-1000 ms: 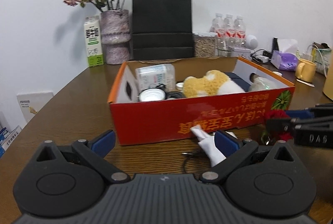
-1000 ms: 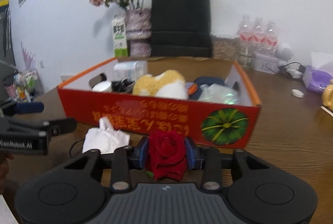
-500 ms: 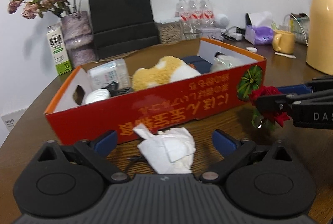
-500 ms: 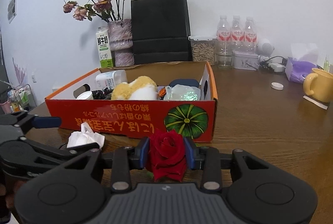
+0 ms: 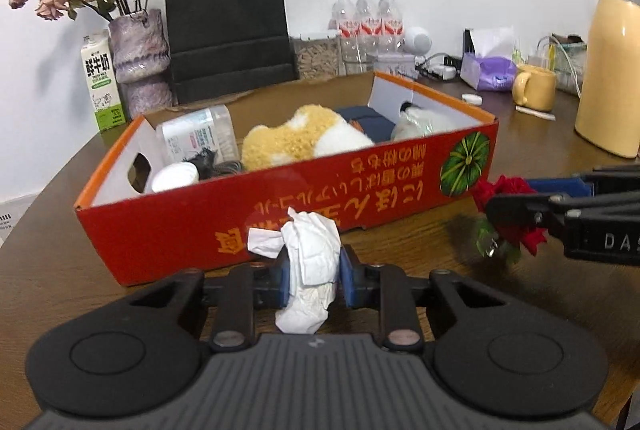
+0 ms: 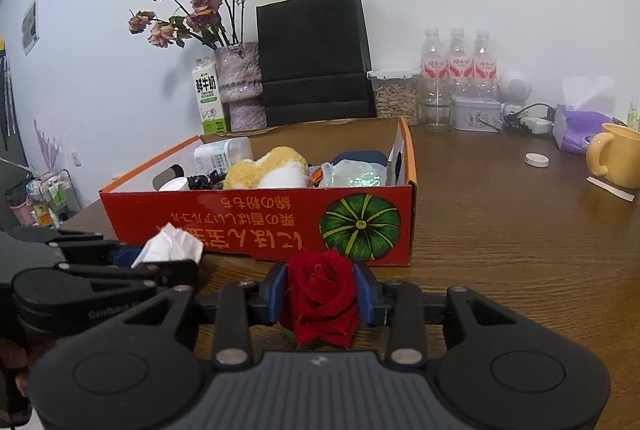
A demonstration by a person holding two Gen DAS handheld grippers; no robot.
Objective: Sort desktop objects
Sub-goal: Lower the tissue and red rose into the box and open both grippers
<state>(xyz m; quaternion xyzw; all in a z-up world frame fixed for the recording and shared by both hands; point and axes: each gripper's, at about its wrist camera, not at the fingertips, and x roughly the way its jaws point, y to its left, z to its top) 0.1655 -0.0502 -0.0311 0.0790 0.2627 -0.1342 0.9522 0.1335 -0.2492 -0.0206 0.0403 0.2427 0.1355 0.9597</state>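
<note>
Jaws of the left gripper, just closed, are pinched on a crumpled white tissue at lower centre; light, soft, best gripped mid-wad. Red fabric rose is clamped by the right gripper.

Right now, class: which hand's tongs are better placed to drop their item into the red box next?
Probably the right: its tongs grip the red rose securely, facing the red box. The left tongs have only just been closing on the crumpled tissue.

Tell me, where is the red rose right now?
The red rose is clamped in the right gripper, low in the right wrist view, just in front of the red cardboard box.
</note>
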